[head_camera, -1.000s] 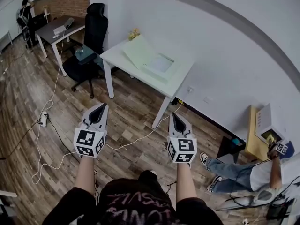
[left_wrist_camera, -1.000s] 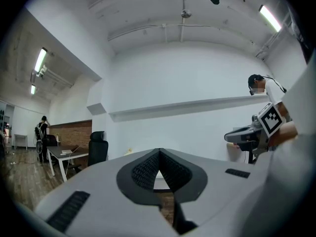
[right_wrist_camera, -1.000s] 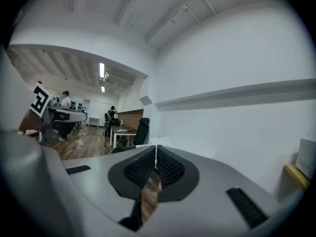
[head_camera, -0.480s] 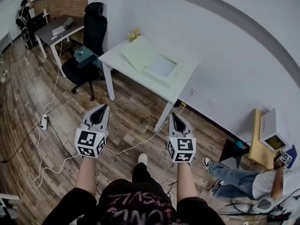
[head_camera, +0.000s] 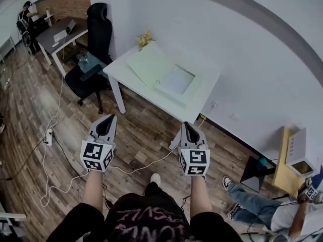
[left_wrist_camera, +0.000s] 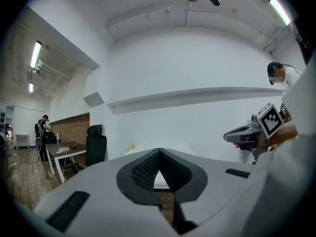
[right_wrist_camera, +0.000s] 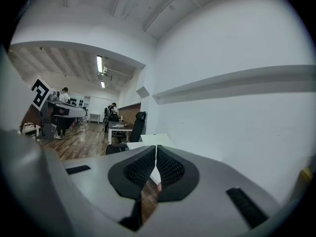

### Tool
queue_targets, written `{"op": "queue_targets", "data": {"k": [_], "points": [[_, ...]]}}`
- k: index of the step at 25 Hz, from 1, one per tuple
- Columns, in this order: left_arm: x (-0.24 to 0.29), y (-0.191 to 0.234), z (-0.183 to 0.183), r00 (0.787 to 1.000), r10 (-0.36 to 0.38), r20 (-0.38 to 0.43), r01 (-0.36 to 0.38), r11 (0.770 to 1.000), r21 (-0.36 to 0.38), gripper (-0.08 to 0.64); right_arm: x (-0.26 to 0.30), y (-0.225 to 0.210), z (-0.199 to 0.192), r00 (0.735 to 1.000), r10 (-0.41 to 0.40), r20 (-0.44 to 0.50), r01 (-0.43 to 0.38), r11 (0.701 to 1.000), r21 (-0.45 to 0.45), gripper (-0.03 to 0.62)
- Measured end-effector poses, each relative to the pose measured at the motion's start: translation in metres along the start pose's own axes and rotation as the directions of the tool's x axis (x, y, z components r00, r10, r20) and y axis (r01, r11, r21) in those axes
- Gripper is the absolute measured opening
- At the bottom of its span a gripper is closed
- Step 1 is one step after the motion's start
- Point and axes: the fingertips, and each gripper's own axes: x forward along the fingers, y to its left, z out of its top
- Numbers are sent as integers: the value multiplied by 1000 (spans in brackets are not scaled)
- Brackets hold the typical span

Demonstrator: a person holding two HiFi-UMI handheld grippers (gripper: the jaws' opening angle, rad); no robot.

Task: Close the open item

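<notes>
Because the open pale-green case (head_camera: 160, 73) lies on the white desk (head_camera: 120, 67) well ahead, the left hand-held gripper (head_camera: 107, 121) and the right hand-held gripper (head_camera: 189, 129) hang level over the wooden floor (head_camera: 144, 130), jaws pressed together on nothing, likely held ready for the approach.

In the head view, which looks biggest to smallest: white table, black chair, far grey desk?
1. white table
2. black chair
3. grey desk, though it stands farther off, so real size is unsure.
</notes>
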Motion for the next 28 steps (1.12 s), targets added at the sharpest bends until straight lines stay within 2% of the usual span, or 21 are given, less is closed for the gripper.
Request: {"op": "queue_targets", "data": {"k": [10, 21, 28], "points": [[106, 14, 12, 999, 53, -4, -53, 999, 3, 14, 99, -58, 7, 999, 53, -1, -53, 998, -17, 26], [144, 34, 23, 994, 110, 11, -110, 994, 2, 14, 148, -72, 15, 995, 99, 6, -99, 995, -20, 26], [178, 60, 12, 995, 98, 19, -98, 995, -8, 13, 187, -74, 10, 997, 79, -1, -79, 996, -31, 26]]}}
